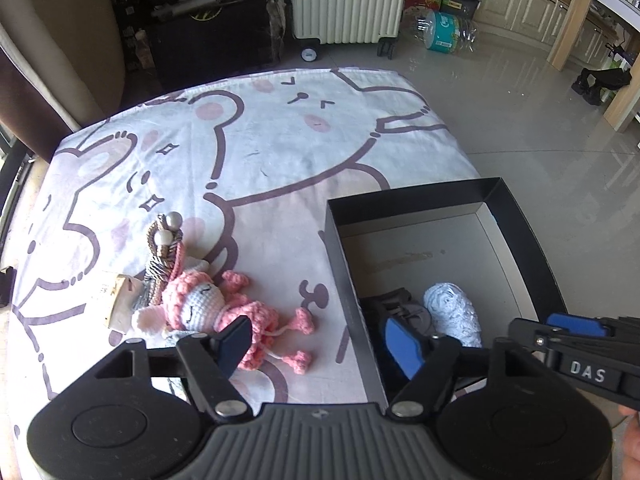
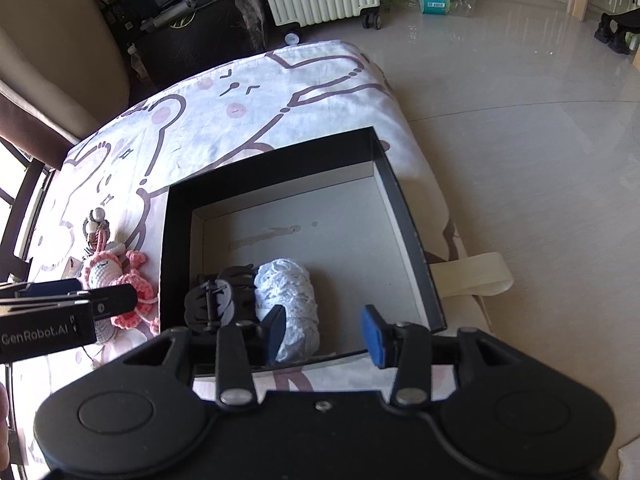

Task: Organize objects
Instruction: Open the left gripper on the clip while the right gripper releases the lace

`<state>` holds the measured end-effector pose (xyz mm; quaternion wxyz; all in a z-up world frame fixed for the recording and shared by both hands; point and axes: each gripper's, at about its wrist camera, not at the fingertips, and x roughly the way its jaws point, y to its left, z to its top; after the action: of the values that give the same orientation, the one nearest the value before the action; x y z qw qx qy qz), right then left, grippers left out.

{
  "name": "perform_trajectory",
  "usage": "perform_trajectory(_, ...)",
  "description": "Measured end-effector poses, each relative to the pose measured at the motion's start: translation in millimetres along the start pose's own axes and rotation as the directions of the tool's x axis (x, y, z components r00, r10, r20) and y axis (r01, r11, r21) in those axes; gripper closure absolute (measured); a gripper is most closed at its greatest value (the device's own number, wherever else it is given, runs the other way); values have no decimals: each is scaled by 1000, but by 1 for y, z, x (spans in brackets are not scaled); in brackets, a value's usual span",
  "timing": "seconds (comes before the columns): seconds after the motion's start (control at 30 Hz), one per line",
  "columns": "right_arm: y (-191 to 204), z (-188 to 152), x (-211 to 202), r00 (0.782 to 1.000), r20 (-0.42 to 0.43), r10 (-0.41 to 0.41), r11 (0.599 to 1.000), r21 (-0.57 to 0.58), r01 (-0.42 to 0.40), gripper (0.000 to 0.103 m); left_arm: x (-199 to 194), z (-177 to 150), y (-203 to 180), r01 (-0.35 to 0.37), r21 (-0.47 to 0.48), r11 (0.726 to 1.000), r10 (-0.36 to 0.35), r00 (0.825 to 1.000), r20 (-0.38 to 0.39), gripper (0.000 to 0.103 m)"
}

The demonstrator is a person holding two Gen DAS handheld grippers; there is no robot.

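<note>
A black box with a grey floor stands on the cartoon-print cloth. In its near corner lie a black claw clip and a white crocheted roll. Left of the box, a pink and white crocheted doll lies on the cloth by a tassel with pearl beads. My left gripper is open above the box's left wall, holding nothing. My right gripper is open over the box's near edge, its left pad beside the white roll.
A cork-coloured tag lies by the doll. The cloth-covered table ends at a tiled floor on the right. A white suitcase and dark clutter stand beyond the far edge. A cream strap hangs off the table by the box.
</note>
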<state>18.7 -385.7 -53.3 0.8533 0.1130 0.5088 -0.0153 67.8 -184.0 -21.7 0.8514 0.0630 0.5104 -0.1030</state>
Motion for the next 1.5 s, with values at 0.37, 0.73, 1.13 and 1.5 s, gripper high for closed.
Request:
perform_trajectory(0.37, 3, -5, -22, 993, 74, -91, 995, -40, 94, 28, -2, -8, 12, -68, 24, 997, 67, 997, 40, 4)
perform_trajectory(0.73, 8, -8, -27, 984, 96, -153, 984, -72, 160, 8, 1, -14, 19, -52, 33, 998, 51, 998, 21, 0)
perform_trajectory(1.13, 5, -9, -29, 975, 106, -195, 977, -64, 203, 0, 1, -16, 23, -43, 28, 999, 43, 999, 21, 0)
perform_trajectory(1.5, 2, -8, -29, 975, 105, -195, 979, -48, 201, 0, 4, -15, 27, -38, 18, 999, 38, 999, 16, 0)
